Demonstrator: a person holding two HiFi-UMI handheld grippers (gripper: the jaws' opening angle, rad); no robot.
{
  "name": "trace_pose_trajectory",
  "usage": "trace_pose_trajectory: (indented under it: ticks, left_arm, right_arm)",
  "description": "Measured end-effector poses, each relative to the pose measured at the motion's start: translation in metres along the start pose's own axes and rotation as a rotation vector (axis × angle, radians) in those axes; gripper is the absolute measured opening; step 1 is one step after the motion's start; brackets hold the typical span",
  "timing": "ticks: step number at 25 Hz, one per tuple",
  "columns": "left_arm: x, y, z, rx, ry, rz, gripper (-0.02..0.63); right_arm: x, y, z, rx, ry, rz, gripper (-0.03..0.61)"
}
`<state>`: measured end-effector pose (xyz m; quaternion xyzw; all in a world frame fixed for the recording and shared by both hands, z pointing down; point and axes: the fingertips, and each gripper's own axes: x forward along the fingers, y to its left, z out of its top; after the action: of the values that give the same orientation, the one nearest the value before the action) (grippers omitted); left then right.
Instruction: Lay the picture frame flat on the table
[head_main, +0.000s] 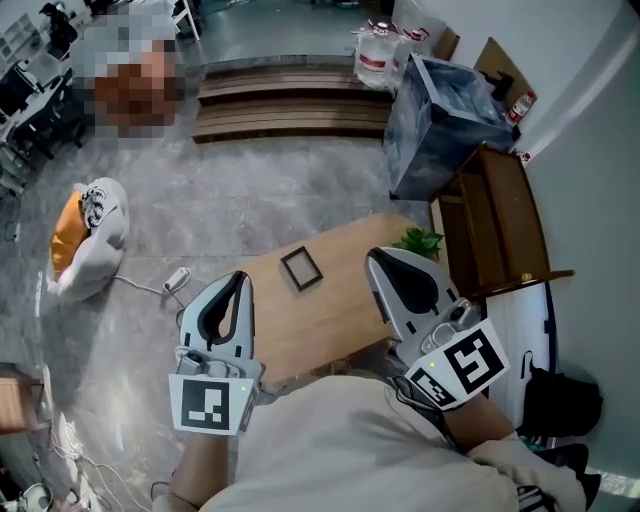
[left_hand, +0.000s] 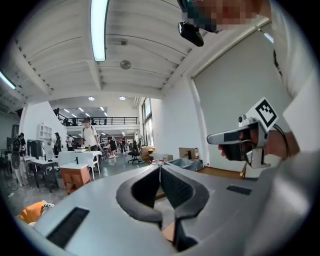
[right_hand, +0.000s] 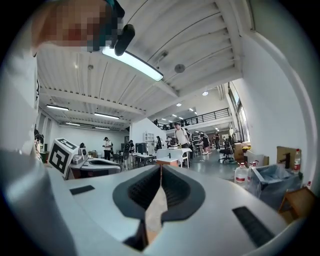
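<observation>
A small dark picture frame (head_main: 301, 268) lies flat on the wooden table (head_main: 340, 310), near its far edge. My left gripper (head_main: 240, 277) is held above the table's left corner, its jaws closed together with nothing between them. My right gripper (head_main: 373, 255) hovers over the right side, also shut and empty. The frame sits between the two tips, apart from both. In the left gripper view the closed jaws (left_hand: 160, 166) point out at the room, and the right gripper (left_hand: 235, 138) shows in a hand. The right gripper view shows its closed jaws (right_hand: 161, 167) and the left gripper (right_hand: 97, 166).
A small green plant (head_main: 421, 241) stands at the table's right corner. A dark wooden shelf (head_main: 500, 215) and a blue-grey bin (head_main: 440, 110) lie to the right. On the floor are water bottles (head_main: 378, 55), wooden pallets (head_main: 290, 100), a bag (head_main: 88, 235) and a power strip (head_main: 177, 278).
</observation>
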<state>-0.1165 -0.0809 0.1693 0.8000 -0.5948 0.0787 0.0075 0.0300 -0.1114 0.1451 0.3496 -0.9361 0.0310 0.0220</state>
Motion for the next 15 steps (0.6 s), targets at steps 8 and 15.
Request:
trace_pose_trajectory:
  ticks: [8,15]
  left_arm:
    - [-0.021,-0.013,-0.003,0.03,-0.01,0.011,0.009]
    - [-0.029,-0.011,-0.011,0.006,0.019,0.022,0.009]
  right_arm:
    - [-0.008,0.025,-0.008,-0.02,0.031,0.06,-0.003]
    - [-0.005,0.032,-0.006,-0.018,0.035,0.08,-0.003]
